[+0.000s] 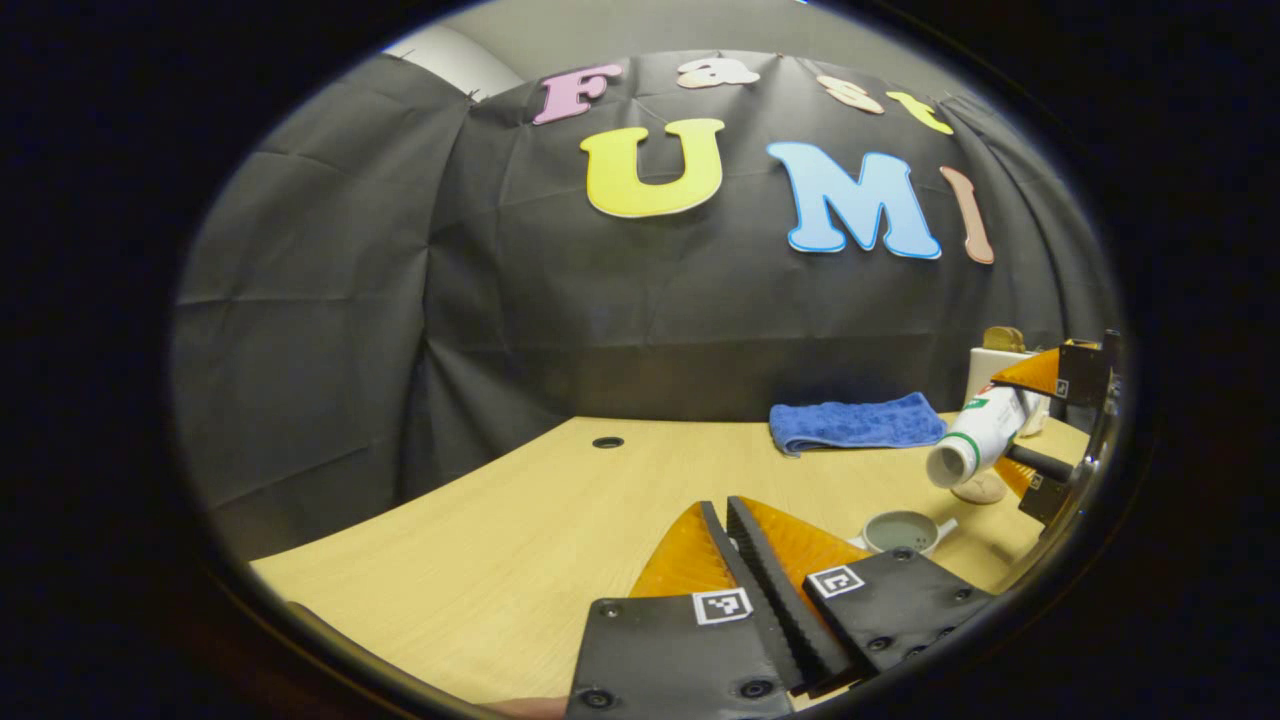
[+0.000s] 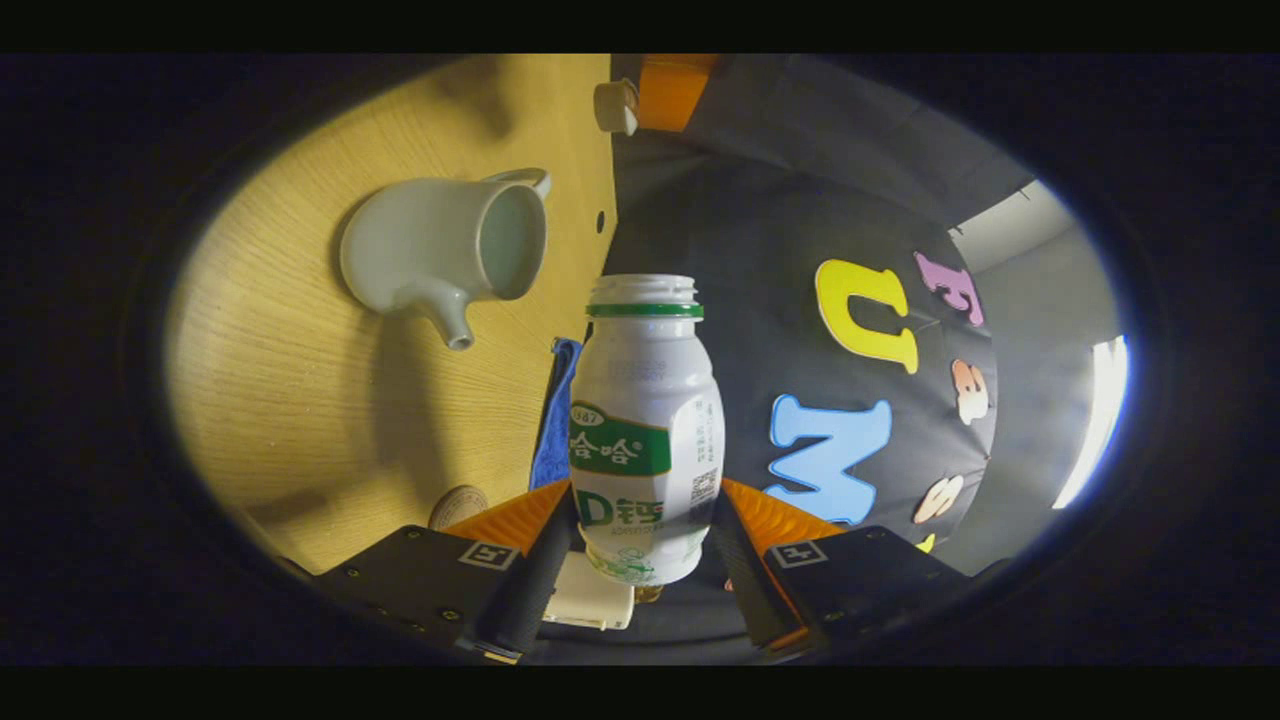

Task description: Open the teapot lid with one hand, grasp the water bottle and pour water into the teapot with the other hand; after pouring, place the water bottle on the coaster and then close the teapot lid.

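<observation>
My right gripper (image 2: 645, 520) is shut on the lower body of a white water bottle (image 2: 645, 430) with a green label and no cap. The bottle is tipped nearly sideways, its mouth pointing toward the pale green teapot (image 2: 440, 250), whose top stands open. No stream of water is visible. In the left gripper view the bottle (image 1: 975, 440) hangs tilted above and right of the teapot (image 1: 900, 530). My left gripper (image 1: 722, 510) has its fingers together; the right gripper view shows the small white lid (image 2: 615, 105) at its fingers (image 2: 670, 90). A round cork coaster (image 1: 980, 488) lies just beyond the teapot.
A folded blue towel (image 1: 855, 422) lies at the back of the wooden table (image 1: 520, 540). A white box (image 1: 1000, 365) stands at the far right behind the bottle. A cable hole (image 1: 607, 441) sits near the table's back edge. The black cloth wall closes off the rear.
</observation>
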The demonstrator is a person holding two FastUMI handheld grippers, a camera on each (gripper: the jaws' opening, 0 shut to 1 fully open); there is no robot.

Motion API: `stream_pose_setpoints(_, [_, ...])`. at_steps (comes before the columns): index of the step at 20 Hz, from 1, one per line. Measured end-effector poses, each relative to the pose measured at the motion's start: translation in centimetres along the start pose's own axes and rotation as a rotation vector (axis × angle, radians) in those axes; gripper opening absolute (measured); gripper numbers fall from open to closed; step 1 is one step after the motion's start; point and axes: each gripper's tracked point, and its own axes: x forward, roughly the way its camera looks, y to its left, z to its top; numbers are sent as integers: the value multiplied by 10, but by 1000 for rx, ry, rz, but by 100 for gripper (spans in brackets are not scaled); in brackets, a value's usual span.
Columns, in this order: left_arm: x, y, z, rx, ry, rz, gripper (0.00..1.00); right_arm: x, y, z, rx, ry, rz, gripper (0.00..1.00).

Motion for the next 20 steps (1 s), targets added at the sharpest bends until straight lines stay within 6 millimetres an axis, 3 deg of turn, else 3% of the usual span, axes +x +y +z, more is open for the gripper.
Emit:
stream_pose_setpoints(4, [-1, 0, -1, -3, 2, -1, 8, 0, -4, 2, -38, -14, -13, 74])
stream_pose_setpoints(5, [-1, 0, 0, -3, 2, -2, 8, 0, -5, 1, -46, -16, -15, 76])
stream_pose_setpoints(6, [-1, 0, 0, -3, 2, -3, 100, 0, -7, 2, -53, -18, -19, 76])
stream_pose_setpoints(8, [-1, -1, 0, -4, 3, -6, 100, 2, -9, 2, -74, -21, -28, 73])
stream_pose_setpoints(9, [0, -2, -1, -4, 3, -6, 8, 2, -10, 1, -87, -22, -33, 76])
stream_pose_setpoints(10, [0, -2, -2, -3, 3, -8, 8, 3, -13, 2, -104, -24, -40, 76])
stream_pose_setpoints(11, [0, -2, -2, -4, 4, -9, 100, 2, -15, 3, -119, -28, -44, 76])
stream_pose_setpoints(13, [-1, -3, -2, -5, 5, -10, 100, 3, -16, 4, -127, -32, -48, 73])
stream_pose_setpoints(14, [0, -2, -3, -6, 7, -10, 8, 4, -17, 4, -129, -33, -52, 76])
stream_pose_setpoints(15, [0, -3, -3, -5, 7, -10, 100, 4, -17, 4, -131, -33, -56, 76])
stream_pose_setpoints(16, [0, -3, -4, -5, 7, -12, 8, 4, -18, 5, -135, -34, -60, 76])
stream_pose_setpoints(19, [-1, -4, -3, -3, 4, -15, 8, 3, -20, 7, -147, -41, -72, 76])
stream_pose_setpoints(20, [-2, -5, -1, -3, 5, -17, 100, 1, -22, 8, -161, -44, -86, 76])
